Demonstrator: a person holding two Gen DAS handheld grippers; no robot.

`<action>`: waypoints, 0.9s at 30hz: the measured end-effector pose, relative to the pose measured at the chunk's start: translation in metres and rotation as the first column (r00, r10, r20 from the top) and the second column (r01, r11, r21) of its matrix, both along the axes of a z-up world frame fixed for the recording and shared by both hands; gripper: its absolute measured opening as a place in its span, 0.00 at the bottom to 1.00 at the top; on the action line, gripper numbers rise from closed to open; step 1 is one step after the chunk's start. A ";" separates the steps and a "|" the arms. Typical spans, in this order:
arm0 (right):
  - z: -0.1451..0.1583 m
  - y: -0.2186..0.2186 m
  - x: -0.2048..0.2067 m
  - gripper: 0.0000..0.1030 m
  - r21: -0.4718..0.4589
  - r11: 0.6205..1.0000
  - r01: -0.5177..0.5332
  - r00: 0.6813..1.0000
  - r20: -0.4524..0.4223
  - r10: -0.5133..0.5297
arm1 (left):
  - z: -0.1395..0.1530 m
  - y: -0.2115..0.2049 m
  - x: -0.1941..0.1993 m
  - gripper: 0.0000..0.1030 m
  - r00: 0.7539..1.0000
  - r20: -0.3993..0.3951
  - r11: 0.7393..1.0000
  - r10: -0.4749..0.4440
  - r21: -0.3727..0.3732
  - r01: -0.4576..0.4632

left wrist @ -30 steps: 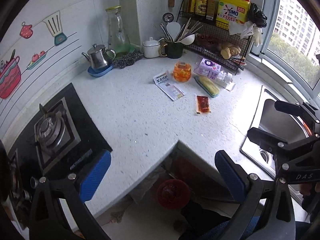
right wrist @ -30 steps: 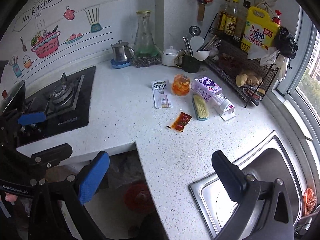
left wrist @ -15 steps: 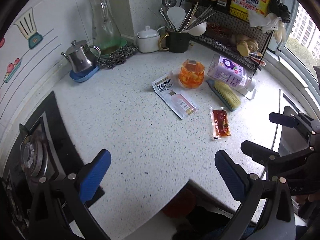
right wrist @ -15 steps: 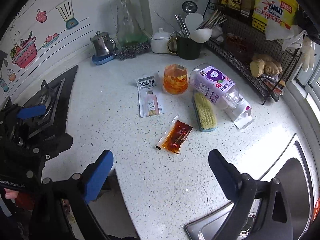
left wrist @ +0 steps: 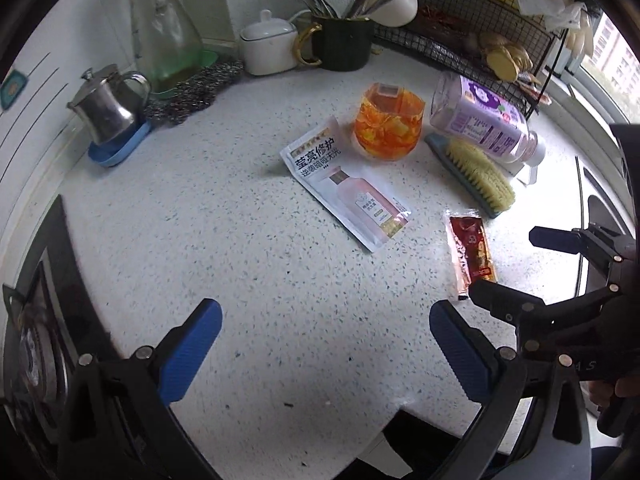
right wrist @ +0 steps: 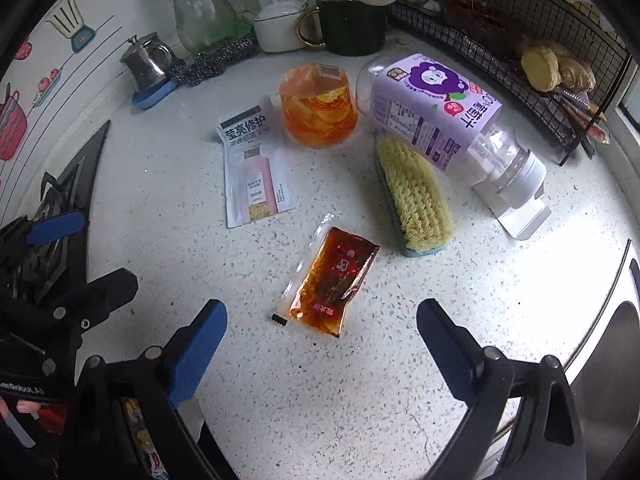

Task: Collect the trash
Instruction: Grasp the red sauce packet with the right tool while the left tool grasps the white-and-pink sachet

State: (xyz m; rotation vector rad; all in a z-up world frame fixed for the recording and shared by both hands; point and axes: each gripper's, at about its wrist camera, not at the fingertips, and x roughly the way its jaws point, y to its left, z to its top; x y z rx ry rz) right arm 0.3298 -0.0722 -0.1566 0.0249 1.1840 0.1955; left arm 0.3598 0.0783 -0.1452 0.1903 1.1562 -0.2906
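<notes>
Litter lies on the speckled counter point(right wrist: 360, 380). There is a red sauce packet point(right wrist: 334, 280) point(left wrist: 470, 254), a white sachet point(right wrist: 254, 170) point(left wrist: 346, 188), a crumpled orange plastic cup point(right wrist: 318, 106) point(left wrist: 388, 122) and a purple-labelled bottle point(right wrist: 436, 116) point(left wrist: 482, 124) on its side. My right gripper point(right wrist: 322, 312) hangs open just above the sauce packet, nothing between its fingers. My left gripper point(left wrist: 324, 320) is open over bare counter, short of the sachet. Each gripper shows at the edge of the other's view.
A yellow scrub brush point(right wrist: 414, 196) lies against the bottle. A steel kettle point(left wrist: 106, 110), glass jug point(left wrist: 166, 36), white pot point(left wrist: 268, 44) and utensil mug point(left wrist: 342, 42) line the back wall. A wire rack point(right wrist: 540, 52) is at the right, the sink point(right wrist: 604, 364) is beyond, and the stove point(left wrist: 36, 320) is at the left.
Both grippers came forward and down from over the counter's corner toward the litter, which now fills the views. Both stayed open and empty.
</notes>
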 end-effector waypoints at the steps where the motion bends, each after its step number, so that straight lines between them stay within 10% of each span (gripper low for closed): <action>1: -0.003 0.001 0.003 0.93 -0.001 1.000 0.008 1.000 -0.007 -0.008 | -0.004 0.000 0.004 1.00 1.000 -0.005 1.000 -0.013 0.001 0.013; 16: -0.022 0.009 0.022 0.71 -0.077 0.993 0.087 0.993 -0.076 -0.093 | -0.035 0.004 0.042 1.00 0.989 -0.075 0.991 -0.125 -0.049 0.122; 27: -0.015 0.006 0.010 0.14 -0.063 0.988 0.139 0.987 -0.070 -0.143 | -0.039 0.016 0.061 1.00 0.974 -0.100 0.977 -0.203 -0.087 0.195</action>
